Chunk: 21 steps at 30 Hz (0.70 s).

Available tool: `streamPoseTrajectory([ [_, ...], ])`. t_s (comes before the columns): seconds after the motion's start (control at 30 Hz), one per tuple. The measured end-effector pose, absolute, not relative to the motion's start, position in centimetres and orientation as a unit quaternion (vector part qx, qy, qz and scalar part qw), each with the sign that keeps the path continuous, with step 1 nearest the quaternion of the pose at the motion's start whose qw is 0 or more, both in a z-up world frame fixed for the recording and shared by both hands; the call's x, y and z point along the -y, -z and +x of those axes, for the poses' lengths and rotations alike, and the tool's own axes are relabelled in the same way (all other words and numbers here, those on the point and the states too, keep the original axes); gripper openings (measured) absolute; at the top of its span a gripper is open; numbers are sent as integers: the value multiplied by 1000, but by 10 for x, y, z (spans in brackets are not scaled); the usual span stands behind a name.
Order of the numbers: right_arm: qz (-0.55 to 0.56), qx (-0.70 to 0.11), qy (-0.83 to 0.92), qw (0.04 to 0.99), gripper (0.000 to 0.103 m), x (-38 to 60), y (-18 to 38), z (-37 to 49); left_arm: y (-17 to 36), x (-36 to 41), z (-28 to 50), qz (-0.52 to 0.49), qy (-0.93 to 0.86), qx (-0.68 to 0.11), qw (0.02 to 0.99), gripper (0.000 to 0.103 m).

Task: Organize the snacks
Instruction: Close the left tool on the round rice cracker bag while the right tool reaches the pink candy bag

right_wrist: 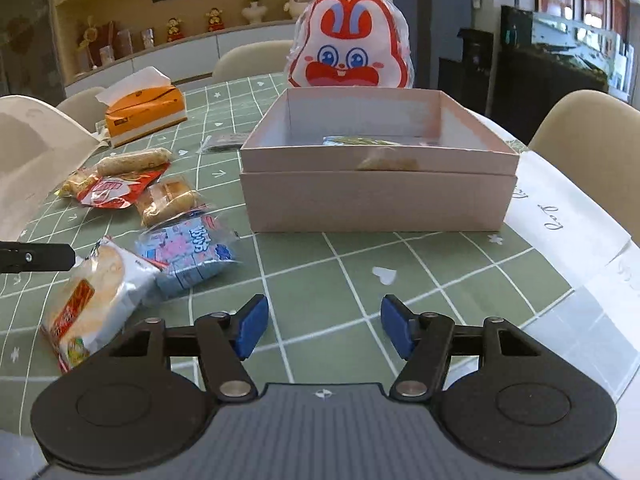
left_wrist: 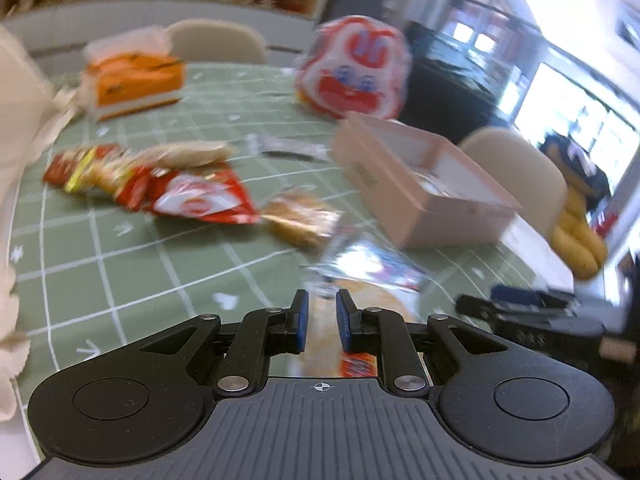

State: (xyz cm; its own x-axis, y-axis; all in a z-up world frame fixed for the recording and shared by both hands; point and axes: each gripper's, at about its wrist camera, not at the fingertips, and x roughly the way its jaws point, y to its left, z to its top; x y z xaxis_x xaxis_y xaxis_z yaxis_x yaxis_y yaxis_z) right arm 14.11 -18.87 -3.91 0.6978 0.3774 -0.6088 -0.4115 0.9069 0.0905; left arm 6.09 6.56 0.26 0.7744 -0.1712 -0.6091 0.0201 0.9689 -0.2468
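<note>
Gripping a bread packet [left_wrist: 352, 320], left hand-held gripper [left_wrist: 322, 320] beside box [left_wrist: 432, 200].

- The whole left wrist view is smeared with motion blur; print on the red snack packets [left_wrist: 196, 196] is unreadable.
- The bread packet [left_wrist: 352, 320] sits between the left gripper [left_wrist: 322, 322] pads, its lower part hidden behind the gripper body, so pad contact is hard to judge.
- In the right wrist view, the pink box [right_wrist: 378, 196] front wall hides most of the snacks inside [right_wrist: 372, 148]; only their tops peek over.
- The box also covers the bottom of the rabbit-face bag [right_wrist: 352, 40].
- A black finger [right_wrist: 36, 257] pokes in from the left edge, the rest cut off.
- Shelf ornaments [right_wrist: 214, 19] are too small to identify.
</note>
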Motion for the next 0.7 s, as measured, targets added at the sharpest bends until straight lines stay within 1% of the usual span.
streamPoseTrajectory([
  [0.1, -4, -323, -228, 918, 67, 196, 39, 144, -5, -35, 53, -54, 63, -329, 941, 19],
  [0.27, 34, -321, -242, 915, 68, 207, 41, 145, 8, 4, 51, 49, 48, -345, 936, 22],
  [0.4, 57, -321, -251, 911, 69, 214, 41, 146, 10, 12, 51, 80, 36, -339, 937, 22],
  [0.53, 57, -321, -254, 911, 72, 213, 42, 145, 10, 16, 48, 95, 36, -334, 937, 21],
  [0.7, 19, -327, -249, 911, 75, 195, 39, 145, 12, 23, 43, 103, 48, -325, 939, 22],
])
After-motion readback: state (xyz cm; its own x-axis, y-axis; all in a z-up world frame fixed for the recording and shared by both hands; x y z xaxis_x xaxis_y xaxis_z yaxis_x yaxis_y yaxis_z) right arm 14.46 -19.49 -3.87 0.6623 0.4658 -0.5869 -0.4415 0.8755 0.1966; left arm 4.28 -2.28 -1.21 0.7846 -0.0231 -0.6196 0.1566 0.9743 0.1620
